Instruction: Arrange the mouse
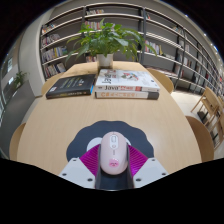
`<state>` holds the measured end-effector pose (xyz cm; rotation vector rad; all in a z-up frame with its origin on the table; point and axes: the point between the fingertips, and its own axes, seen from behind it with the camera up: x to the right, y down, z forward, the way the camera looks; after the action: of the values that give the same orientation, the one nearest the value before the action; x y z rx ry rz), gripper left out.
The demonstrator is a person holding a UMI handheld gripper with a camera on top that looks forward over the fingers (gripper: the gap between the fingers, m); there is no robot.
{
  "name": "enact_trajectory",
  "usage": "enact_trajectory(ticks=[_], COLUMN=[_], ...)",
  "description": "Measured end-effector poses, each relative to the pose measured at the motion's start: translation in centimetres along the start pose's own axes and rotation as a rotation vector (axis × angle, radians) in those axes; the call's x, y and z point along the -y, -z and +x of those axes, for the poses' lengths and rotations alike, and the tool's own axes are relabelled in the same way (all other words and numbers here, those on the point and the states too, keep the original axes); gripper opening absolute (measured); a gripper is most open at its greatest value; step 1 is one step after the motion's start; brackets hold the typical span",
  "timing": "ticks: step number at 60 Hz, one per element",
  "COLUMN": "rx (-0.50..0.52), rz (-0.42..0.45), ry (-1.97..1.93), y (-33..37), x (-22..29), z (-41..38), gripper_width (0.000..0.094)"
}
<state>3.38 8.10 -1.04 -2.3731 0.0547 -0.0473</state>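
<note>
The mouse, white with a pink stripe down its middle, sits between the two fingers of the gripper, on a dark round mat at the near edge of a round wooden table. The magenta pads lie close against both flanks of the mouse, so the fingers are drawn narrow about it; whether both truly press on it cannot be told, as the mouse also appears to rest on the mat. Beyond the mat, toward the far edge of the table, a stack of books lies flat, with a dark book just beside it. Behind the books stands a potted plant, and past the table rise bookshelves.
</note>
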Motion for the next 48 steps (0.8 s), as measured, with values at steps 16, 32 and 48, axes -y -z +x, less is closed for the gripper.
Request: enact_trajectory(ticks=[16,32,48], rx=[-0.022,0.009,0.047], rz=[-0.034,0.116,0.191], ry=[-0.018,0.017,0.054], y=[1.8,14.9,26.8], x=[0.4,4.7,1.8], z=[0.9,0.0,-1.6], gripper_width=[0.0846,0.0844,0.0847])
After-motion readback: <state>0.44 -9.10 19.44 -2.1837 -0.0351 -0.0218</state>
